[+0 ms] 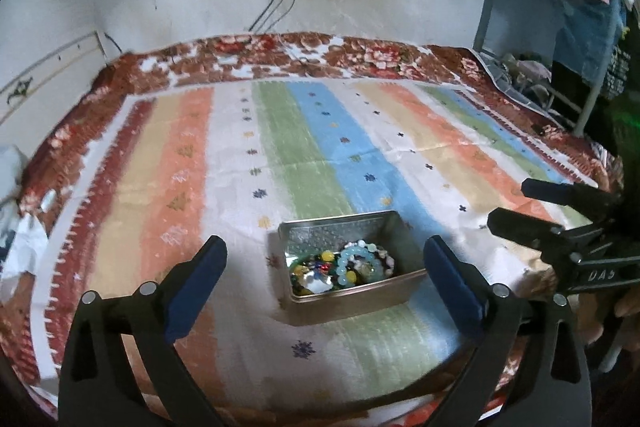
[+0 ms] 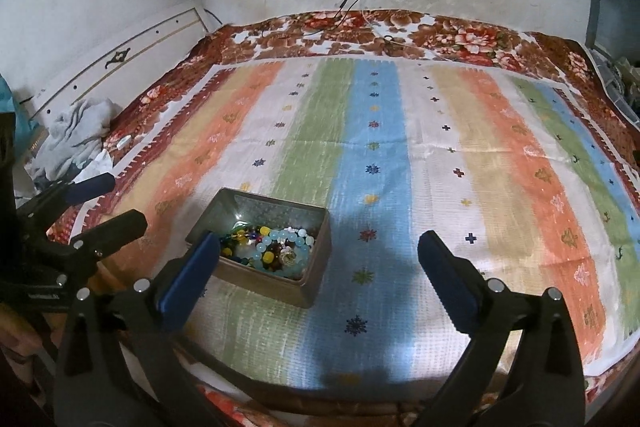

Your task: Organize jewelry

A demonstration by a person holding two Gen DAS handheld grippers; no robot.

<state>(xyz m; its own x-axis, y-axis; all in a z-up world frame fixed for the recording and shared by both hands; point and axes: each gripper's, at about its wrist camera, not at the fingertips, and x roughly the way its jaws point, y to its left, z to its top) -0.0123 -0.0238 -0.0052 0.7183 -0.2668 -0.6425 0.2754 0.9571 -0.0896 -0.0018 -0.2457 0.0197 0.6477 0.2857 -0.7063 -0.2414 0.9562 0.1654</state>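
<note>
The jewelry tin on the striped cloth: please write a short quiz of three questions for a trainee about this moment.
1. True or false: the left gripper is shut on a bracelet.
2. Multiple choice: where is the jewelry now? A) spread over the striped cloth; B) piled inside the open metal tin; C) held in the right gripper.
3. Fill in: the largest piece on top of the pile is a bracelet of pale ____ beads.

Key:
1. False. Its jaws stand wide open with nothing between them; the tin lies on the cloth beyond them.
2. B. Both grippers are open and hold nothing.
3. Blue.
</note>
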